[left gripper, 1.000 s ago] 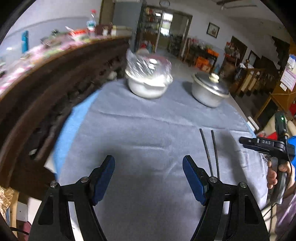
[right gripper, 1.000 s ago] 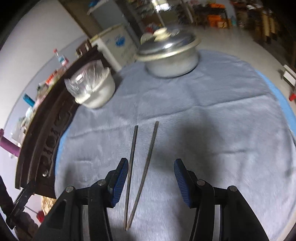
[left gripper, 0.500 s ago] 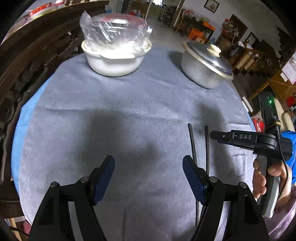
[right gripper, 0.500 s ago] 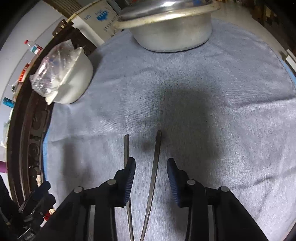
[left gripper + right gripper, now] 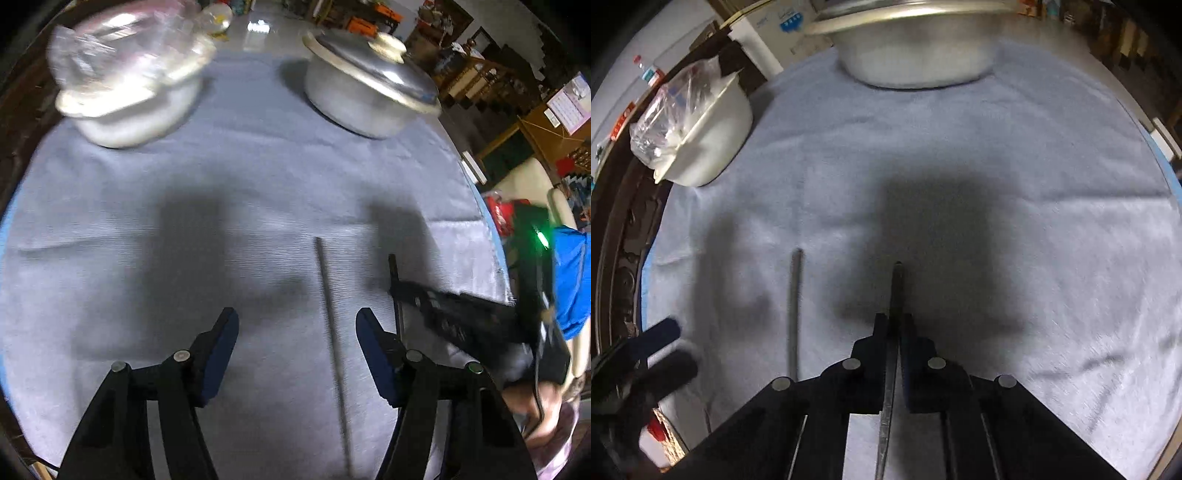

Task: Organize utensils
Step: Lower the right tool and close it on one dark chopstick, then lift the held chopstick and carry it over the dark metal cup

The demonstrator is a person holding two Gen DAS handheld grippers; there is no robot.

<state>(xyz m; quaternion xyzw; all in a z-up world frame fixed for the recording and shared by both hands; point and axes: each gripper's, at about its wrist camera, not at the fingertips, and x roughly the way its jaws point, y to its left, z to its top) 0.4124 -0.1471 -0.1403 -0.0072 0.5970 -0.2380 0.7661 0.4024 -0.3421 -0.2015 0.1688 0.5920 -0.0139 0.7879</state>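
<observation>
The right gripper (image 5: pixel 894 328) is clamped on one dark chopstick (image 5: pixel 896 291), its jaws pinched together around the shaft partway along, with the tip poking out ahead over the grey tablecloth (image 5: pixel 1052 240). The second chopstick (image 5: pixel 330 321) lies flat on the cloth toward the near edge of the table, and the left gripper (image 5: pixel 295 354) hangs over it with its jaws spread wide, the stick nearer the right-hand pad. Both sticks look thin, stiff and very light, and probably smooth, so a pinch across the narrow shaft could let one pivot or roll; taking it near the middle should keep it level. The lidded metal pot (image 5: pixel 369 96) and plastic-covered white bowl (image 5: pixel 129 92) sit well apart, at the far edge.
</observation>
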